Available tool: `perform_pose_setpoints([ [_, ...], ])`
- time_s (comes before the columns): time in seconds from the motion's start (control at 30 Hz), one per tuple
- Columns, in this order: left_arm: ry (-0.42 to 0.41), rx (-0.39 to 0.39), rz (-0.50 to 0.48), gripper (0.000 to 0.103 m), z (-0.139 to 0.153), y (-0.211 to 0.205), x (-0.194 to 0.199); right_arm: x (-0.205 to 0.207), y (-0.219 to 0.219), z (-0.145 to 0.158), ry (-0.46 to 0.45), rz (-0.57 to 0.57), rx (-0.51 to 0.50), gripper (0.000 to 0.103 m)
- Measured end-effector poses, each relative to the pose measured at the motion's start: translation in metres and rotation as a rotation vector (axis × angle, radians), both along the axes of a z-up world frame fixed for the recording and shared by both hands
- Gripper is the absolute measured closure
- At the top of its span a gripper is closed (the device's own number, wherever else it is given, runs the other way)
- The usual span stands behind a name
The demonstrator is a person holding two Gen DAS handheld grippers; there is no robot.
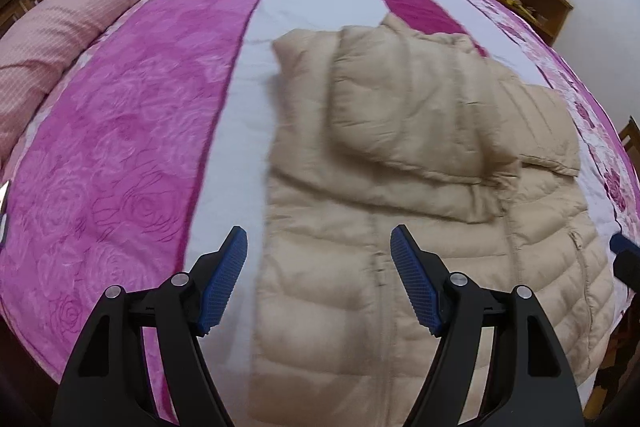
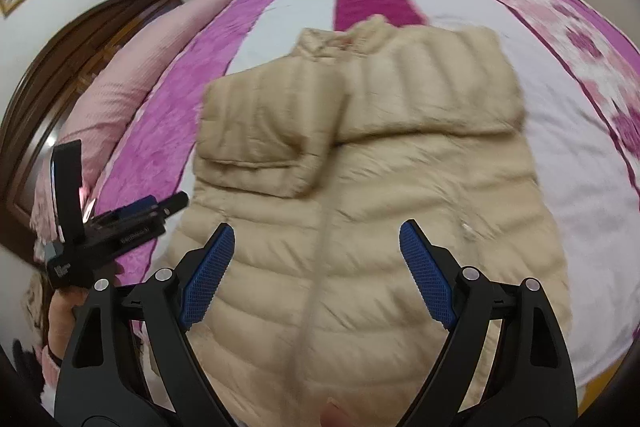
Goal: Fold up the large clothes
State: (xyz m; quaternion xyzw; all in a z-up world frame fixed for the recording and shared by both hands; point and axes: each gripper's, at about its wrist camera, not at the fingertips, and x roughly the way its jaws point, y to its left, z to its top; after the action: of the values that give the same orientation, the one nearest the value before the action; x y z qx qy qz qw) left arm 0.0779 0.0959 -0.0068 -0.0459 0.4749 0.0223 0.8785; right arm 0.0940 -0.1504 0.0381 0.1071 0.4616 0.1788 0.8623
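On pink-striped bedspread [image 1: 120, 131]: beige puffer jacket [image 2: 360, 227], both sleeves folded across chest. Left gripper [image 1: 319, 279] and right gripper [image 2: 316, 275] above it, fingers spread, empty.

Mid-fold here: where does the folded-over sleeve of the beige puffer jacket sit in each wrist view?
Left wrist view: the folded sleeve lies right of centre, across the jacket's upper chest, beyond the open left tool.
Right wrist view: the same sleeve lies left of centre, above the open right tool.
Shared landmark: the jacket's collar, at the far end.
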Motion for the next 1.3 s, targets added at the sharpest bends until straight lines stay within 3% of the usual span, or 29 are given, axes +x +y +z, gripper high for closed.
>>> perform_pose_setpoints([
  [0.47, 0.014, -0.030, 0.088, 0.031, -0.019, 0.046, -0.007, 0.070, 0.108, -0.007, 0.026, 0.118, -0.042, 0.019],
  [0.6, 0.018, -0.048, 0.117, 0.031, -0.026, 0.052, -0.007, 0.090, 0.134, -0.013, -0.009, 0.101, -0.150, 0.019],
  [0.93, 0.055, -0.025, 0.150, 0.031, -0.036, 0.057, -0.003, 0.128, 0.157, -0.055, 0.090, 0.051, -0.214, 0.020],
  [1.2, 0.059, -0.017, 0.157, 0.031, -0.038, 0.055, -0.002, 0.134, 0.159, -0.082, 0.147, 0.096, -0.253, 0.052],
  [1.3, 0.056, -0.010, 0.151, 0.031, -0.037, 0.053, -0.003, 0.132, 0.156, -0.083, 0.141, 0.097, -0.256, 0.072],
])
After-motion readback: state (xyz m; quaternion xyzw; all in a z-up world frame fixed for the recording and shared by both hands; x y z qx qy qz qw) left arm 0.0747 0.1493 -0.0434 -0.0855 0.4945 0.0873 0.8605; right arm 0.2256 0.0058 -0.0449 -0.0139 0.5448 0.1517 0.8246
